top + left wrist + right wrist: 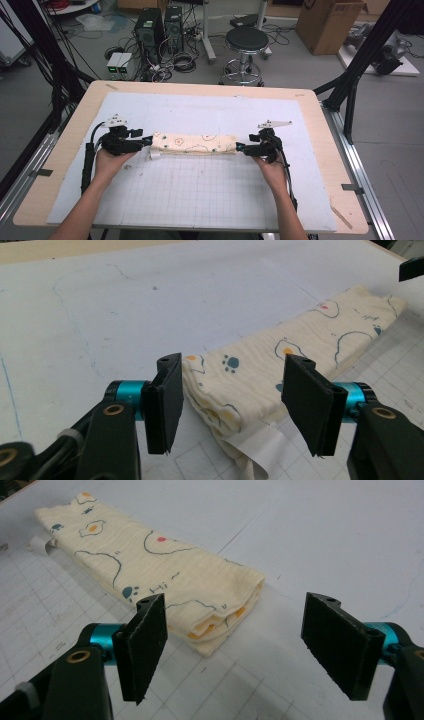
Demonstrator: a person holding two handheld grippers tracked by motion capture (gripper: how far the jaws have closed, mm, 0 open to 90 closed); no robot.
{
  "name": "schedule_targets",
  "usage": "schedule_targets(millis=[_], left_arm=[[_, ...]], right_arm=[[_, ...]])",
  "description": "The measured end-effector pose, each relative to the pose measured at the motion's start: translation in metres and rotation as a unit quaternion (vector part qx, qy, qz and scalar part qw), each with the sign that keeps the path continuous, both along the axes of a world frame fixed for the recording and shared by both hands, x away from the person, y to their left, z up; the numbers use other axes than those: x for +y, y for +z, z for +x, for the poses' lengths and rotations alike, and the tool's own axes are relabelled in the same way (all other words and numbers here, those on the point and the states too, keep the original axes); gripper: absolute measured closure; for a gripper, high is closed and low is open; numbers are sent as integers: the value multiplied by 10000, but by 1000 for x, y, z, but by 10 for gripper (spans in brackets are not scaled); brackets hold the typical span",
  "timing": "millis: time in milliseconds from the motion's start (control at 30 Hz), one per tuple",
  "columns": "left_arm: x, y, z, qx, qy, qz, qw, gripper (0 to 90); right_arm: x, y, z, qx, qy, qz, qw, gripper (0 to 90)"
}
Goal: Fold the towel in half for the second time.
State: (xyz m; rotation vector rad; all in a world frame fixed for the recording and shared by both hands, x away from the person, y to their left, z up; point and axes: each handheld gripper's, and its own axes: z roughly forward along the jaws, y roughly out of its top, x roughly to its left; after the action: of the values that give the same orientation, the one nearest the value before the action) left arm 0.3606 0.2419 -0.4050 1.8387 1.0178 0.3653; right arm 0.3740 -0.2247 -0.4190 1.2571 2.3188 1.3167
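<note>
While both grippers sit at its ends, the folded cloth (194,143) lies as a long strip across the middle of the table (60,150), on the white mat (200,110). Left gripper (148,141) at the cloth's left end, jaws spread, pads not pressing it. Right gripper (240,147) at the right end, jaws spread, just clear of the fold.
</note>
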Motion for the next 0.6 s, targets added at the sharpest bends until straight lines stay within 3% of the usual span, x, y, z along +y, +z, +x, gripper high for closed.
schedule_targets(millis=[167, 333, 433, 600], left_arm=[[-1, -1, -7, -63, -70, 46, 9999, 389], [2, -3, -15, -118, -33, -51, 9999, 372], [3, -3, -20, -116, -100, 114, 9998, 355], [2, -2, -31, -240, -170, 157, 9994, 341]], right_arm=[[-1, 2, -4, -43, 9, 57, 10000, 214], [-2, 1, -12, -101, -22, 16, 9999, 199], [-5, 1, -17, -121, -27, 43, 9999, 181], [-8, -2, -27, -152, -8, -32, 9999, 168]])
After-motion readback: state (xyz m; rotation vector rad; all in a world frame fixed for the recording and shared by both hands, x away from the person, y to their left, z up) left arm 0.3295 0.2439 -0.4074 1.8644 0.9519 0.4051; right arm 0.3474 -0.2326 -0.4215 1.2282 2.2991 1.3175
